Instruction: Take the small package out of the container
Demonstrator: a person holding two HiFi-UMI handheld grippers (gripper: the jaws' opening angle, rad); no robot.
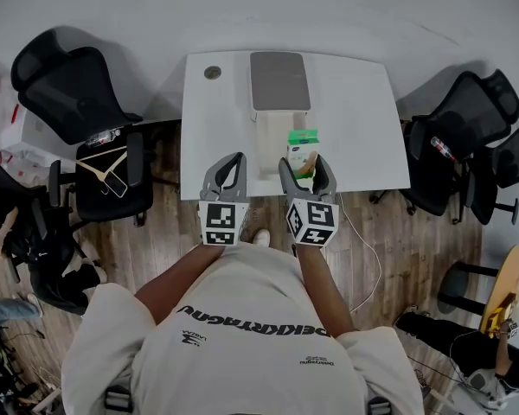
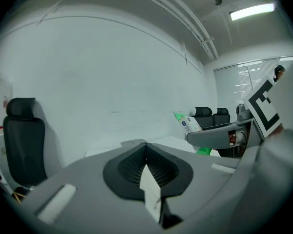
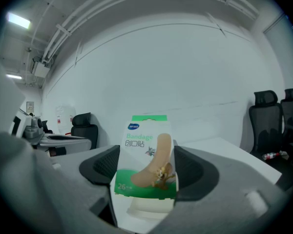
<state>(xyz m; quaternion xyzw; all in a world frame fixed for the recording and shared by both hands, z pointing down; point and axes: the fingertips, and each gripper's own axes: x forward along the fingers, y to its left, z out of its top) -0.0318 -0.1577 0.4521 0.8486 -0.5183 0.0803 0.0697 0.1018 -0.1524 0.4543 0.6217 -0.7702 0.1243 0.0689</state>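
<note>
At frame centre, the right gripper pinches the small package by its edges, beside the container. The left gripper sits closed and empty. 1 loosened squeeze could drop it.

The grey-lidded white plastic container stands mid-way on the white rectangular table; the small green-and-white bandage package is just right of it, between the right gripper's jaws; the left gripper hangs at its left; black office chairs flank the table.

The small package reads "Bandage", "创口贴" and "26".
</note>
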